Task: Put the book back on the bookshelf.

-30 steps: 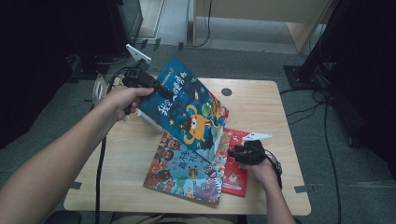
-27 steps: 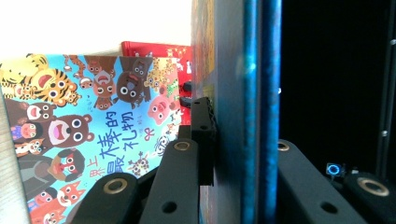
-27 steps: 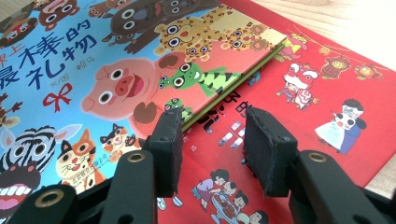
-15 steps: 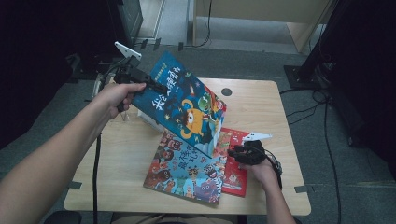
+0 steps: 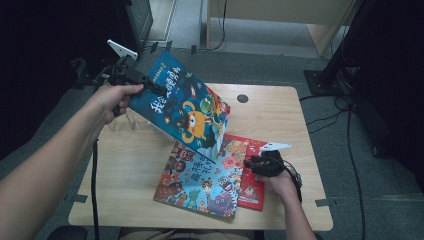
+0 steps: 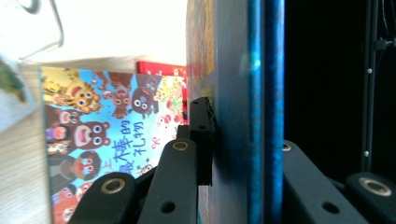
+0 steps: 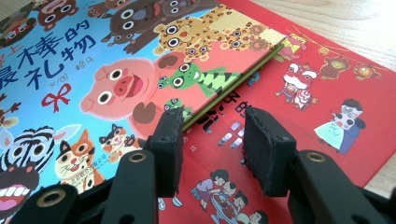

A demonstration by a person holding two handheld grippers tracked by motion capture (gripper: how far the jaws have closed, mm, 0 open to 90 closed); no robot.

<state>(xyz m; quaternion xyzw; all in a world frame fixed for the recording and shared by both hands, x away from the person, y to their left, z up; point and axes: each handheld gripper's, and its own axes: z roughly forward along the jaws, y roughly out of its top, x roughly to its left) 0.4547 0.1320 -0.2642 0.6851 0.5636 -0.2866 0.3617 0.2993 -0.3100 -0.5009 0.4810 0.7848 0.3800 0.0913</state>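
We count three picture books: a dark blue book lifted over the table's far left part, an animal-cover book flat by the near edge, and a red book partly under it. We also see one clear stand at the left edge and two grippers

The left gripper, at about ten o'clock of the light wooden table, clamps the upper corner of a dark blue picture book with a cartoon monster, which is tilted above the table. At five o'clock the right gripper rests on a red picture book. A light blue picture book with many cartoon animals partly covers the red book.
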